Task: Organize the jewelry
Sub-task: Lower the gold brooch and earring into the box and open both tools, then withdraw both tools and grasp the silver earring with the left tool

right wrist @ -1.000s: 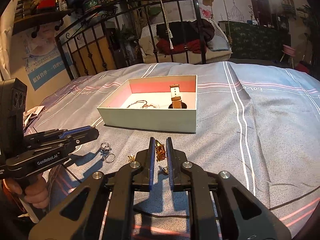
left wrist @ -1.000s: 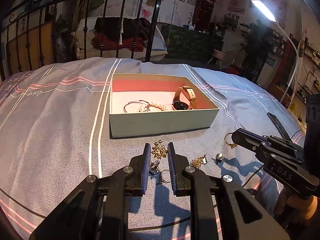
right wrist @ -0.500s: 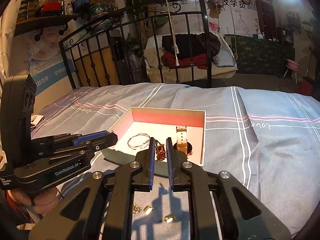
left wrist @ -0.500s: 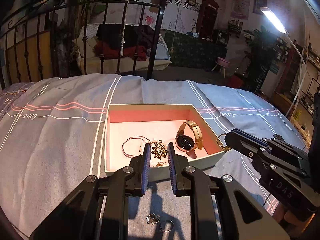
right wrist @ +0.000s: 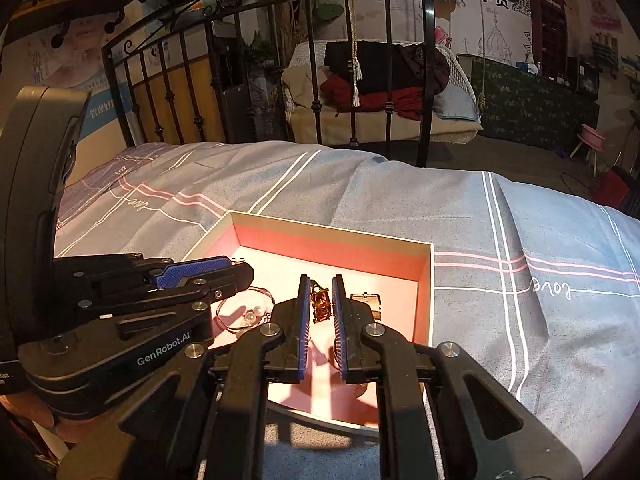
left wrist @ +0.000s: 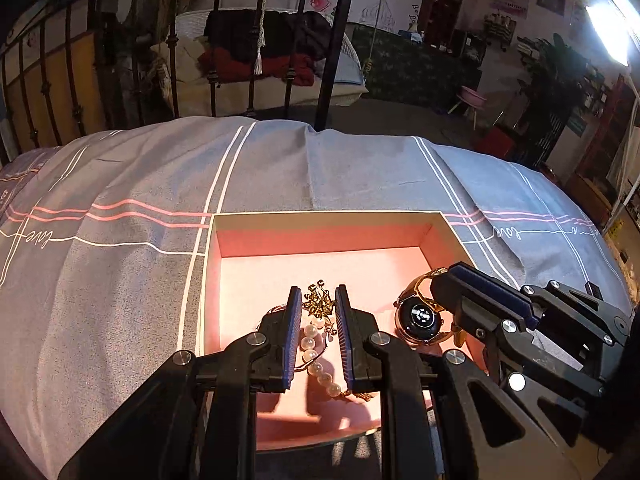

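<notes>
A pale green box with a pink lining (left wrist: 320, 222) (right wrist: 426, 280) lies on the bed. My left gripper (left wrist: 318, 304) is shut on a gold filigree ornament (left wrist: 318, 302) and holds it over the box. My right gripper (right wrist: 321, 300) is shut on an amber gold earring (right wrist: 321, 306), also over the box. In the box lie a pearl bracelet (left wrist: 316, 354), a silver bangle (right wrist: 236, 312) and a watch (left wrist: 420, 318) with a tan strap (right wrist: 368, 302). The right gripper shows in the left wrist view (left wrist: 464, 284); the left gripper shows in the right wrist view (right wrist: 216, 270).
The grey bedspread (left wrist: 120, 264) with white and pink stripes surrounds the box. A black metal bed frame (left wrist: 332, 40) stands at the far edge. A hanging wicker seat with clothes (right wrist: 380, 80) lies beyond it.
Both grippers have carried their pieces forward from the loose jewelry on the bedspread to above the box interior. The loose pieces have dropped out of view.
</notes>
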A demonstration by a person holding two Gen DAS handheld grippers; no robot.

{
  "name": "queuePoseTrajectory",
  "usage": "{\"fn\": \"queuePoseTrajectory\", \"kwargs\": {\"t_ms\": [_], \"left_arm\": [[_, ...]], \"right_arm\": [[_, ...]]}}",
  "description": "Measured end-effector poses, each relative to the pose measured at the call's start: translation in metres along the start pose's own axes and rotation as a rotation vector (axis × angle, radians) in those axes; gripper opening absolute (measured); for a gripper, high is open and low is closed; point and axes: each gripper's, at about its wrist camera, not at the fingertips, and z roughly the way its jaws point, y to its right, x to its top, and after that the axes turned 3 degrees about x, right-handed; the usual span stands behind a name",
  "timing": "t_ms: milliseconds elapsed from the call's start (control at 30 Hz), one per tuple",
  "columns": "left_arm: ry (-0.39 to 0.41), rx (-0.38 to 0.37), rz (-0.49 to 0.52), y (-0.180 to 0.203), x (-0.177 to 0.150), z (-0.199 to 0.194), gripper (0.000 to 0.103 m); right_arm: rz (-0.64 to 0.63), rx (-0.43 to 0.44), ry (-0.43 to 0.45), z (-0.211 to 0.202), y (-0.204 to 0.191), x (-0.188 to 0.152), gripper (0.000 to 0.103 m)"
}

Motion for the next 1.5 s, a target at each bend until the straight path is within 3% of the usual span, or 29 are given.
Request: {"fn": "queuePoseTrajectory", "kwargs": {"t_ms": [733, 933, 967, 1033, 1067, 1100, 1333, 1500], "left_arm": [[-0.023, 0.048, 0.029, 0.004, -0.006, 0.014, 0.017], [0.0, 0.008, -0.004, -0.004, -0.007, -0.008, 0.034], [0.014, -0.002, -0.001, -0.005, -0.009, -0.017, 0.037], [0.048, -0.021, 0.004, -0.007, -0.017, -0.036, 0.046], [0.061, -0.034, 0.009, -0.008, -0.023, -0.046, 0.047], [0.068, -0.044, 0.012, -0.01, -0.031, -0.053, 0.048], [0.03, -0.097, 0.035, -0.014, -0.105, -0.078, 0.049], [0.002, -0.065, 0.052, -0.015, -0.132, -0.072, 0.049]], "right_arm": [[0.007, 0.007, -0.056, 0.017, 0.002, -0.011, 0.012], [0.045, 0.006, -0.048, -0.003, 0.002, -0.023, 0.014], [0.053, 0.005, -0.037, -0.011, 0.002, -0.026, 0.019], [0.079, -0.007, -0.003, -0.031, 0.004, -0.035, 0.043], [0.1, -0.02, 0.01, -0.041, 0.006, -0.041, 0.065], [0.126, -0.026, 0.014, -0.05, 0.008, -0.048, 0.073], [0.24, -0.016, -0.034, -0.086, 0.022, -0.11, 0.073], [0.251, -0.001, -0.043, -0.09, 0.022, -0.135, 0.07]]}}
